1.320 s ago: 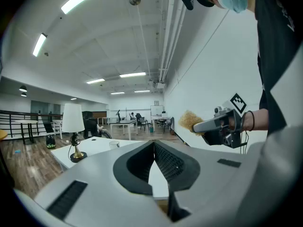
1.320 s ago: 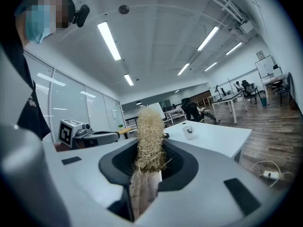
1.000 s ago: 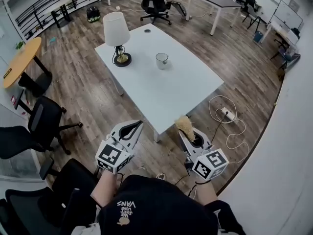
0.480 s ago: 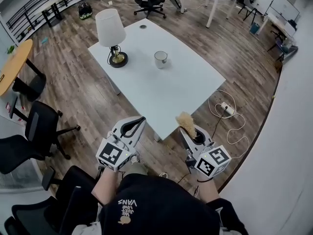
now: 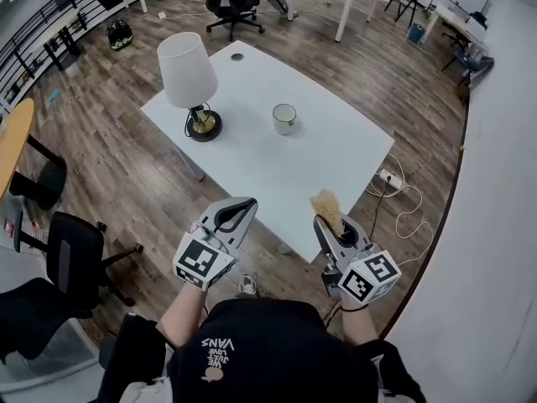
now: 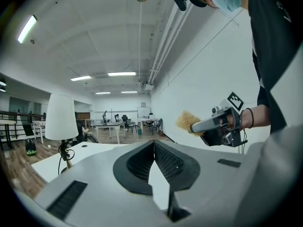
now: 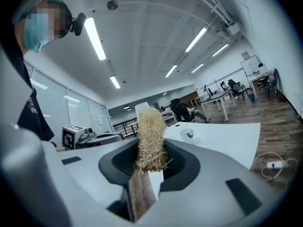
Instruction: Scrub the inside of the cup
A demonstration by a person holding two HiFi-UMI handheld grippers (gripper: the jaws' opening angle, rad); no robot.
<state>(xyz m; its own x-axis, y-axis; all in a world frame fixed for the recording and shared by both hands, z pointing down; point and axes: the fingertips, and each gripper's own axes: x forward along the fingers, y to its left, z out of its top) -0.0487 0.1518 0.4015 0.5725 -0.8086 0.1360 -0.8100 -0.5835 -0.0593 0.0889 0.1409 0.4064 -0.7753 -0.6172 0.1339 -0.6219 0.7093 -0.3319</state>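
- The left claw (image 5: 242, 206) is hovering closed and empty.
- The right claw (image 5: 329, 227) is gripping a straw-coloured bristle brush (image 5: 325, 207) by its wooden handle.
- The small white cup (image 5: 284, 117) is standing upright on the white rectangular tabletop (image 5: 327, 154), at 3 o'clock of the white-shaded lamp (image 5: 186, 67) and well apart from both claws, toward their 12 o'clock.

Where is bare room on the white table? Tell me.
Bare: the wide stretch from the cup to the near edge and right corner of the table, and the gap between cup and lamp. Tighter at the left corner, around the lamp base and its cord.
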